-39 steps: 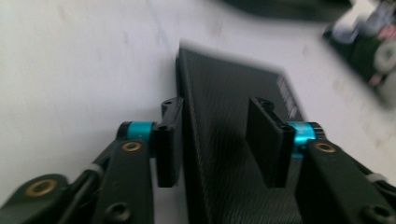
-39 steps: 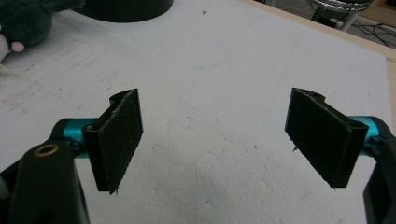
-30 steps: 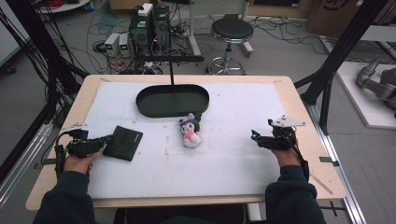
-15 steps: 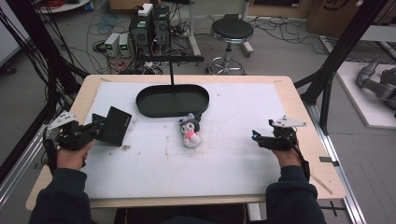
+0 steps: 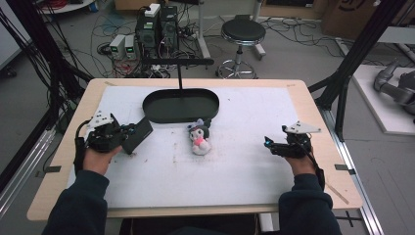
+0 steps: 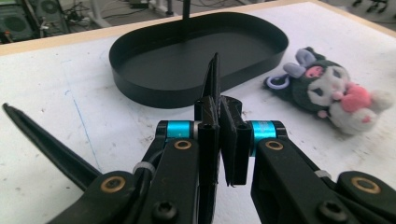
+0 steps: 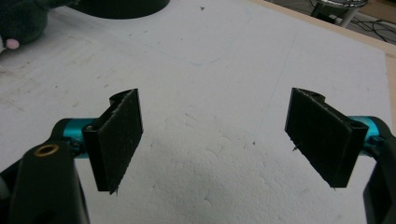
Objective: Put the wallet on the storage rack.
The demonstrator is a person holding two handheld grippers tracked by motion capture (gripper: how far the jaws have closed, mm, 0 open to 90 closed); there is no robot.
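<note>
High view is showing a white-covered worktop (image 5: pixel 235 186) standing among floor cables; left gripper (image 5: pixel 128 134) is pinching a black wallet (image 5: pixel 138 135) near its left edge, right gripper (image 5: pixel 268 143) resting spread

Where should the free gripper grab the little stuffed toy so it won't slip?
Probably around the toy's soft middle, coming straight down from above. It lies flat on the table with its sides free, just in front of the tray. The right gripper stands open, wide enough to close across its narrow width.
</note>
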